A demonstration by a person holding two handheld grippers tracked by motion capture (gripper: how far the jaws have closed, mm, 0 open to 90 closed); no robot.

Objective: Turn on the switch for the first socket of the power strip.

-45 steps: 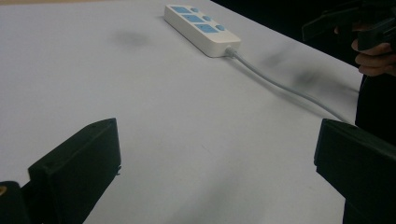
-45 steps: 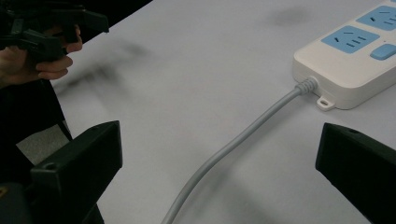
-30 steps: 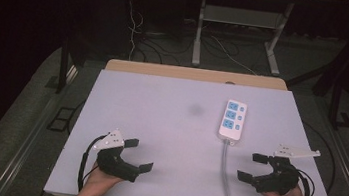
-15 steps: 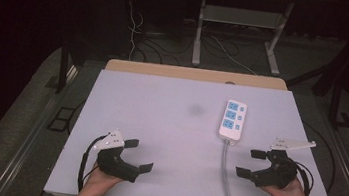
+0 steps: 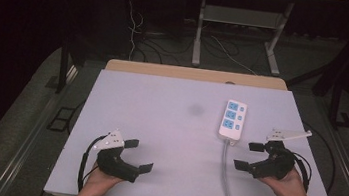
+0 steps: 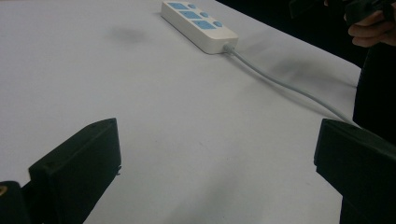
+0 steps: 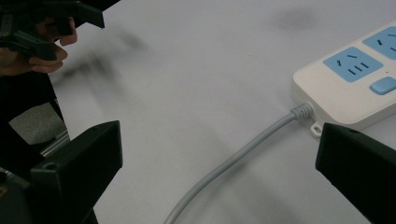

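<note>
White power strip (image 5: 233, 119) flat on the pale surface (image 5: 159, 121), right of centre, blue sockets up — grey cord (image 5: 227, 177) trailing back toward the near edge. Right hand-held gripper (image 5: 251, 156) just beside that cord, near the strip's cord end, jaws spread wide, grasping nothing. Left hand-held gripper (image 5: 138, 155) well apart at the near left, low over bare surface — also released, jaws wide.

power strip (image 7: 355, 84): far end cut off | cable (image 5: 228, 185): runs off bottom edge
</note>
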